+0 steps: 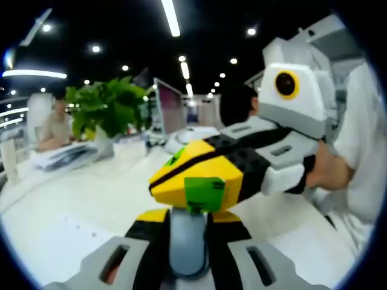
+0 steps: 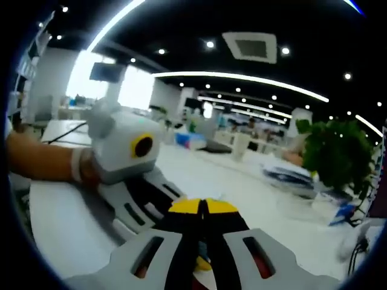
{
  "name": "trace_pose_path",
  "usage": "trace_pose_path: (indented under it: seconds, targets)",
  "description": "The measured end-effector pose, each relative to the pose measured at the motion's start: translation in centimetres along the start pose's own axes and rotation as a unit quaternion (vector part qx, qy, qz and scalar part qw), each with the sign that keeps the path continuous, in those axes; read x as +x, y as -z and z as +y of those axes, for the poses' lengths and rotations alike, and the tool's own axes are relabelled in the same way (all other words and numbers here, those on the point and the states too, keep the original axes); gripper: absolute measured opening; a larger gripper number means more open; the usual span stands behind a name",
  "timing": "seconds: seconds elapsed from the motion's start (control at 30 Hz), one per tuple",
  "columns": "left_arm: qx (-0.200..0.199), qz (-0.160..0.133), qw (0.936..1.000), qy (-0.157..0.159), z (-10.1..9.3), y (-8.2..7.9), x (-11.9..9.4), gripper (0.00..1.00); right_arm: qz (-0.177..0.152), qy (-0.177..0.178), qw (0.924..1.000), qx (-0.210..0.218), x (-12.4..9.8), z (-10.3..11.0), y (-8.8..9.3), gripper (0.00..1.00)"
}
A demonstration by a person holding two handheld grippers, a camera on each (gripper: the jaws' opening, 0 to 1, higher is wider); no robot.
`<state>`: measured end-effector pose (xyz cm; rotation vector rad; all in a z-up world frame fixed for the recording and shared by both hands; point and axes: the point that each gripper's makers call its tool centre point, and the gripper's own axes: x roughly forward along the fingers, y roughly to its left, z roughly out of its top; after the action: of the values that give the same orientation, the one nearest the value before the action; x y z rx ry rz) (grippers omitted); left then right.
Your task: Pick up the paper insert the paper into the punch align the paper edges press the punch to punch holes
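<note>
Holding both grippers level over the white desk [image 1: 72, 205], left gripper [image 1: 188, 219] and right gripper [image 2: 202, 208] clenched tip to tip on nothing, I cannot judge which is nearer the paper or punch.

Right hand-held gripper [image 1: 196, 181] crosses before left one [image 1: 188, 241]; plant [image 1: 106, 109] behind, seemingly on table [image 1: 72, 205].

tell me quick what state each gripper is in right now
left gripper: shut, holding nothing visible
right gripper: shut, holding nothing visible
</note>
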<state>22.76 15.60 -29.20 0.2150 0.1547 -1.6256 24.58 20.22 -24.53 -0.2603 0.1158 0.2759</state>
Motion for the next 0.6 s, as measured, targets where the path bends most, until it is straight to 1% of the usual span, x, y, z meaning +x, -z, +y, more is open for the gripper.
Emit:
trace_pose_path:
  seconds: [0.03, 0.07, 0.17, 0.2, 0.23, 0.27, 0.3, 0.33, 0.37, 0.4, 0.43, 0.47, 0.5, 0.53, 0.6]
  targets:
    - [0.000, 0.000, 1.0000, 0.000, 0.0, 0.0, 0.0, 0.26, 0.006, 0.000, 1.0000, -0.007, 0.0, -0.5, 0.2, 0.04]
    - [0.000, 0.000, 1.0000, 0.000, 0.0, 0.0, 0.0, 0.26, 0.008, -0.002, 0.9999, -0.012, 0.0, -0.5, 0.2, 0.04]
    - [0.001, 0.001, 1.0000, 0.001, -0.1, 0.0, 0.0, 0.26, 0.019, -0.008, 0.9998, 0.001, -0.1, -0.3, 0.4, 0.03]
    - [0.000, 0.001, 1.0000, 0.001, -0.1, 0.0, 0.0, 0.26, 0.022, -0.007, 0.9997, 0.009, -0.2, -0.3, 0.5, 0.03]
    - [0.000, 0.000, 1.0000, 0.001, -0.1, 0.0, 0.0, 0.26, 0.033, -0.009, 0.9989, 0.031, -0.2, -0.5, 0.9, 0.03]
    - [-0.001, 0.000, 1.0000, 0.001, -0.1, 0.0, 0.0, 0.26, 0.037, -0.006, 0.9978, 0.054, -0.3, -0.8, 1.4, 0.03]
    - [-0.002, 0.000, 1.0000, 0.001, -0.1, -0.1, 0.0, 0.26, 0.023, -0.007, 0.9960, 0.086, -0.3, -0.8, 1.2, 0.02]
    - [-0.003, 0.000, 1.0000, 0.001, -0.1, 0.0, 0.0, 0.26, 0.028, -0.006, 0.9954, 0.091, -0.3, -0.8, 1.4, 0.02]
    - [-0.003, 0.000, 1.0000, 0.001, -0.1, 0.0, 0.0, 0.26, 0.026, -0.006, 0.9959, 0.087, -0.4, -0.8, 1.4, 0.02]
    - [-0.004, 0.001, 1.0000, 0.001, 0.0, 0.0, 0.1, 0.26, 0.036, 0.001, 0.9949, 0.095, -0.3, -0.8, 2.0, 0.02]
    - [-0.003, 0.001, 1.0000, 0.001, 0.1, 0.0, 0.1, 0.26, 0.044, 0.004, 0.9947, 0.092, -0.3, -0.9, 2.5, 0.02]
    - [-0.003, 0.002, 1.0000, 0.000, 0.0, 0.0, 0.1, 0.26, 0.045, 0.005, 0.9942, 0.097, -0.3, -1.0, 3.0, 0.02]
    - [0.008, 0.025, 0.9996, 0.004, -0.2, 0.8, 0.1, 0.26, 0.038, 0.003, 0.9875, 0.153, -0.3, -0.9, 3.5, 0.02]
    - [0.006, 0.018, 0.9998, 0.000, -0.1, 0.6, 0.3, 0.26, 0.029, -0.006, 0.9844, 0.173, -0.4, -0.9, 3.7, 0.02]
    - [0.007, 0.019, 0.9998, -0.001, 0.0, 0.6, 0.2, 0.26, 0.021, -0.011, 0.9772, 0.211, -0.5, -1.4, 3.9, 0.02]
